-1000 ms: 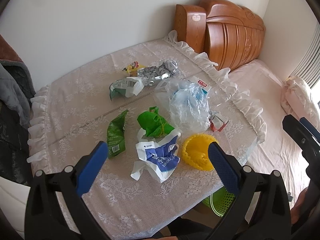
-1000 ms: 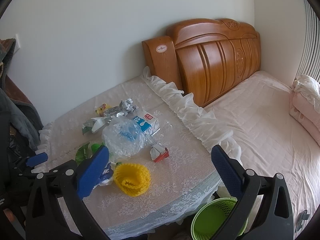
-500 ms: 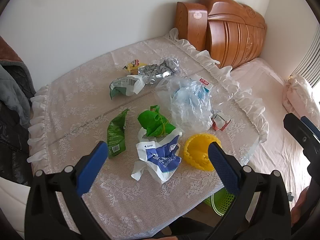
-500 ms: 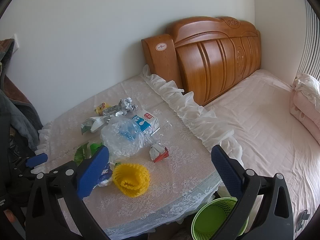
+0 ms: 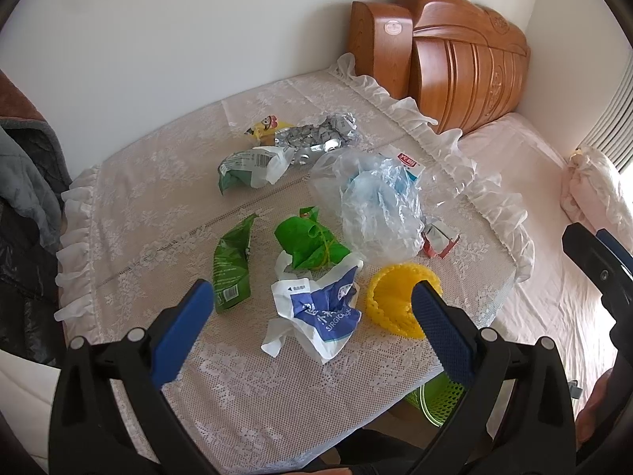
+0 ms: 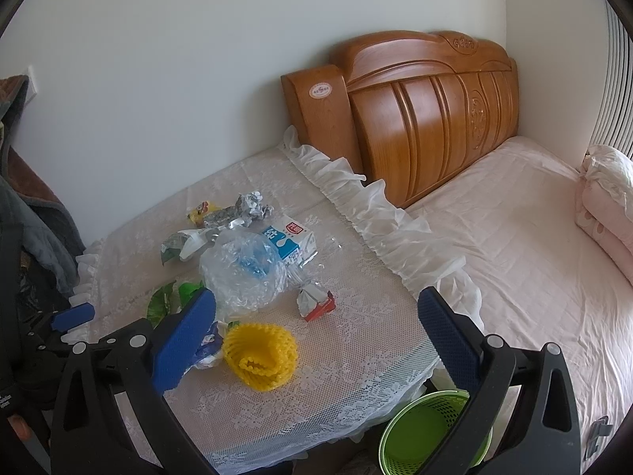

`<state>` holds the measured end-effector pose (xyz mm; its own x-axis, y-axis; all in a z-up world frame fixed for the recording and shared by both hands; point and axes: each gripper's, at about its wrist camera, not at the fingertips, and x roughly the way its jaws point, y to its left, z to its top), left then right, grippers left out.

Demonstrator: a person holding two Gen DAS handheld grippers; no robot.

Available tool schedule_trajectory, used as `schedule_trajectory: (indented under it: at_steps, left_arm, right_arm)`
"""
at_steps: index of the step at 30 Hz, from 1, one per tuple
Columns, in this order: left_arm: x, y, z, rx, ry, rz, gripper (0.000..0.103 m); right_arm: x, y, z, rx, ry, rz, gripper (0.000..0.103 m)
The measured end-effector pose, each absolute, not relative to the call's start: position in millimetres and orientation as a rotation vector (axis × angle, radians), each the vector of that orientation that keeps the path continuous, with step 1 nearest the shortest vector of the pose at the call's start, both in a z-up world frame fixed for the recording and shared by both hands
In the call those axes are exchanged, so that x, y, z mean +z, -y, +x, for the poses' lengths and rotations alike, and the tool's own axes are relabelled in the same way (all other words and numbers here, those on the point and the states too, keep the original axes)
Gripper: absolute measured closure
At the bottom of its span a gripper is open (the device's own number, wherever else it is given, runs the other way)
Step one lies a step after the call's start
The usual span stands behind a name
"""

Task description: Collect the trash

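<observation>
Trash lies on a lace-covered table [image 5: 166,182]: a white and blue bag [image 5: 322,312], a yellow foam net [image 5: 395,301] [image 6: 261,350], crumpled green plastic [image 5: 306,241], a green wrapper [image 5: 231,265], a clear plastic bag [image 5: 376,206] [image 6: 245,269], a milk carton [image 6: 290,237], a small red and white carton [image 6: 314,301], foil [image 5: 316,134] and a green and white packet [image 5: 249,164]. My left gripper [image 5: 312,297] is open above the white and blue bag. My right gripper [image 6: 316,304] is open above the table's right front. A green mesh bin [image 6: 431,431] stands on the floor below.
A bed with a pink sheet [image 6: 514,237] and wooden headboard [image 6: 427,103] lies right of the table. Folded pink bedding [image 6: 605,202] sits at the far right. Dark clothes [image 5: 23,182] hang at the left. A white wall is behind.
Both grippers have drifted slightly; the views shift a little, with the trash sitting a bit lower and nearer in the left wrist view. Nothing was picked up.
</observation>
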<state>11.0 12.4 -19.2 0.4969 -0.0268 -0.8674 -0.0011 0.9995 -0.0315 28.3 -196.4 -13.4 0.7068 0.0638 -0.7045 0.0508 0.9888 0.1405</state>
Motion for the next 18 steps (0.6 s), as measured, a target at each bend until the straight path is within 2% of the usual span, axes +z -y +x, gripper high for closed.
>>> schedule_trajectory:
  at_steps: [18]
  left_arm:
    - [-19.5, -11.6, 10.1, -0.015, -1.051, -0.028, 0.007]
  right_arm:
    - [-13.6, 196.3, 28.4, 0.007, -0.79, 0.153, 0.002]
